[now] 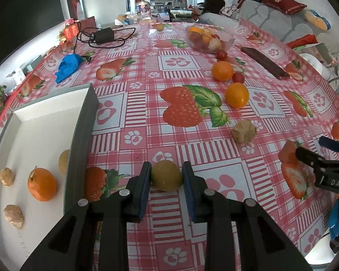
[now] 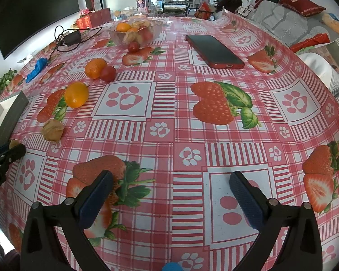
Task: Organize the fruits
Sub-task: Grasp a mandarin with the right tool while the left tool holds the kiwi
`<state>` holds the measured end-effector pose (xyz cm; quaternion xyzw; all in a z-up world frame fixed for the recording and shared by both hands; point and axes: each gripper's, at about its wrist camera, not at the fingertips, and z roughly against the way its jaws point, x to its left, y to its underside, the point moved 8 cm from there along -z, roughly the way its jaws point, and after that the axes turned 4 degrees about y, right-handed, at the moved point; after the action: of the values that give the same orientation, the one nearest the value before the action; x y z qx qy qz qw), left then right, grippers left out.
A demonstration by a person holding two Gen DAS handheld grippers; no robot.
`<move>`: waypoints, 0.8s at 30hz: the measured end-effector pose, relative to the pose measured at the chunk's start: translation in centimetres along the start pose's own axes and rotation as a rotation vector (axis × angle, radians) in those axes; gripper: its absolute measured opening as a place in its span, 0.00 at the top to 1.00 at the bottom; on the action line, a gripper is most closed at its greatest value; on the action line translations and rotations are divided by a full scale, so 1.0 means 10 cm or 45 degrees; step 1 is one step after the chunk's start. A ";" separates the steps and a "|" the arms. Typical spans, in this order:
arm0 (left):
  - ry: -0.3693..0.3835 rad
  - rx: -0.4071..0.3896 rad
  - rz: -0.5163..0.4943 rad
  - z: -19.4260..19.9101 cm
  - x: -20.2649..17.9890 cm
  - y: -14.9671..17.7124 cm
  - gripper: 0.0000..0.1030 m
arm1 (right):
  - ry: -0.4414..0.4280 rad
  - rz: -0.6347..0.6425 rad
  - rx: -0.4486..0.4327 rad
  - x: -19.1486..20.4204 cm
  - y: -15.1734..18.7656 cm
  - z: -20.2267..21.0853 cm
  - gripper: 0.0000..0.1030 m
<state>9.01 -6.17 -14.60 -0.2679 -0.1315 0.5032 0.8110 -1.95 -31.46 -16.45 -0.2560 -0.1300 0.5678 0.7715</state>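
My left gripper (image 1: 167, 166) is shut on a small yellow-green fruit (image 1: 167, 178), low over the tablecloth just right of the white tray (image 1: 83, 122). Inside the tray lie an orange (image 1: 41, 187), two papery husked fruits (image 1: 14, 215) and a pale yellow fruit (image 1: 64, 161) half hidden by the grey wall. Two oranges (image 1: 222, 70) (image 1: 237, 95), a cherry tomato (image 1: 238, 77) and a husked fruit (image 1: 244, 131) lie loose on the table. My right gripper (image 2: 171, 176) stands open over the cloth with nothing between its fingers.
A glass bowl (image 2: 157, 26) of mixed fruit stands at the far side with a cherry tomato (image 2: 133, 46) beside it. A red-cased phone (image 2: 214, 50), a black charger with cable (image 1: 104, 35) and a crumpled blue item (image 1: 67, 66) also lie on the table.
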 end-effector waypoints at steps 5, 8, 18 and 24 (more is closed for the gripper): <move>0.000 -0.001 0.002 0.00 0.00 0.00 0.71 | 0.000 0.000 -0.001 0.00 0.00 0.00 0.00; 0.000 -0.003 0.000 0.00 0.00 0.00 0.71 | 0.000 0.000 -0.002 0.00 0.00 0.00 0.00; -0.012 -0.029 0.006 0.00 -0.01 -0.02 0.70 | 0.001 -0.003 -0.019 0.00 0.01 0.01 0.00; -0.036 -0.068 0.024 -0.05 -0.03 -0.08 0.70 | 0.002 -0.005 -0.028 0.00 0.01 0.01 0.00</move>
<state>9.77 -6.87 -14.56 -0.2836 -0.1537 0.5108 0.7969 -2.11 -31.40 -16.43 -0.2645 -0.1362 0.5647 0.7698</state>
